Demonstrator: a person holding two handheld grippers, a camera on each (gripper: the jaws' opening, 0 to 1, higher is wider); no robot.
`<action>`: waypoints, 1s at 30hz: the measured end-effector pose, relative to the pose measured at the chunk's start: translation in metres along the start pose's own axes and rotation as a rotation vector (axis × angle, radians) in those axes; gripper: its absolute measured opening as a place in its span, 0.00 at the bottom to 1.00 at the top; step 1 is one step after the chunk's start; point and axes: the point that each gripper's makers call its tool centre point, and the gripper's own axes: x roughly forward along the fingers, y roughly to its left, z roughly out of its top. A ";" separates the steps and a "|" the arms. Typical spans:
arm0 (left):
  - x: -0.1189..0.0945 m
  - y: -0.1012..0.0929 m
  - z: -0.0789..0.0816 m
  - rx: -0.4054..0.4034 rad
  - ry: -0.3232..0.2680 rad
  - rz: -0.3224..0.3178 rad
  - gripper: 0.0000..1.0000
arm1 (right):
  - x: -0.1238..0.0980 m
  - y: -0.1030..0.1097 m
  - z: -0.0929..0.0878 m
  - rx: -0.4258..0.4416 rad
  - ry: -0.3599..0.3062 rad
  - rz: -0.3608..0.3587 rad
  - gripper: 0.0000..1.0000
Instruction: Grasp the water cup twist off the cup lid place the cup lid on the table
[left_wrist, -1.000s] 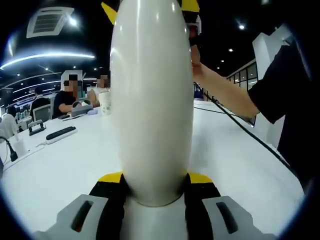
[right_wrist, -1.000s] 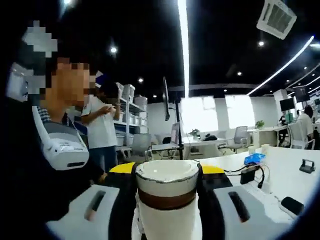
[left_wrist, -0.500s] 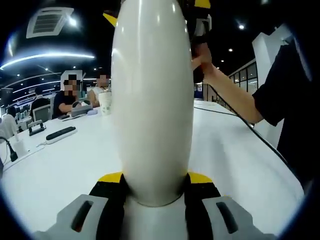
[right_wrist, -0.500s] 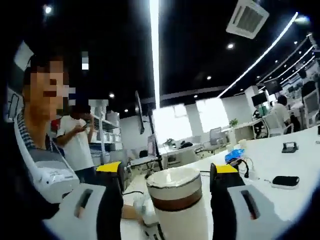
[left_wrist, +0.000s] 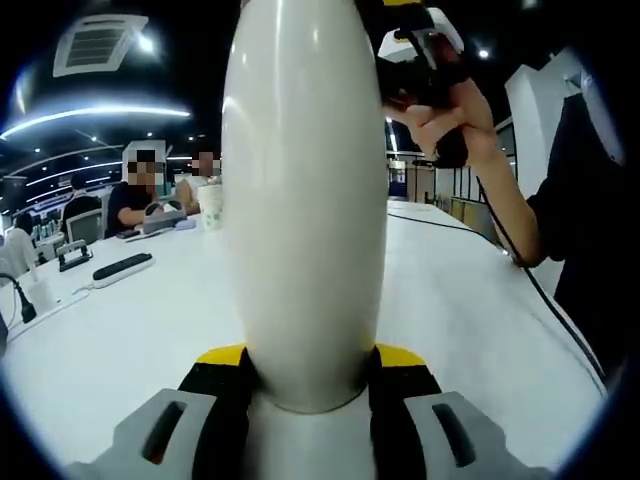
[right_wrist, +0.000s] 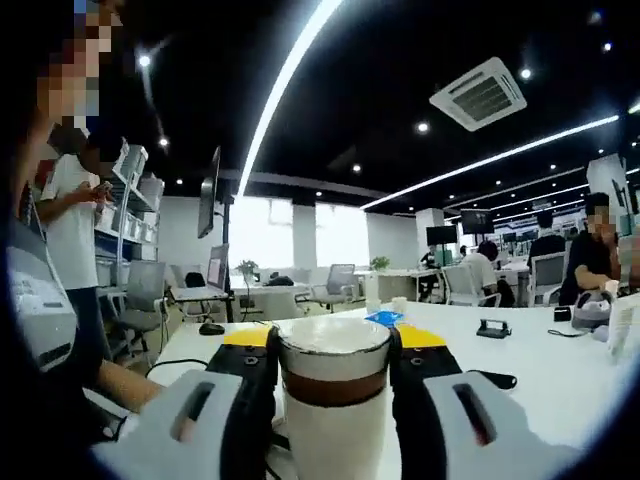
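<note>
A tall white water cup (left_wrist: 305, 200) stands upright between the jaws of my left gripper (left_wrist: 305, 356), which is shut on its base; the cup's top runs out of the left gripper view. My right gripper (right_wrist: 333, 340) is shut on the white cup lid (right_wrist: 333, 400), which has a brown band and a flat top. In the left gripper view the right gripper (left_wrist: 415, 55) hangs in a person's hand (left_wrist: 450, 115), up and to the right of the cup and apart from it.
The white table (left_wrist: 130, 330) spreads around the cup, with a power strip (left_wrist: 122, 266), a paper cup (left_wrist: 210, 205) and seated people at the far left. A black cable (left_wrist: 500, 265) trails at the right. Small black items (right_wrist: 492, 328) and a blue object (right_wrist: 385, 318) lie on the table.
The right gripper has lifted up and to the right, away from the cup, with the lid in it. Its view has swung round across the office. The left gripper and cup stay still.
</note>
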 end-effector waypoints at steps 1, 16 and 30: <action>0.000 0.000 0.000 -0.001 0.000 0.000 0.47 | 0.001 -0.001 0.001 0.009 -0.006 0.009 0.47; 0.000 0.000 -0.001 -0.004 0.002 -0.010 0.47 | -0.001 0.017 -0.003 -0.048 0.057 0.641 0.46; 0.001 0.000 -0.001 -0.004 0.003 -0.015 0.47 | 0.000 0.009 -0.002 0.034 0.017 0.616 0.47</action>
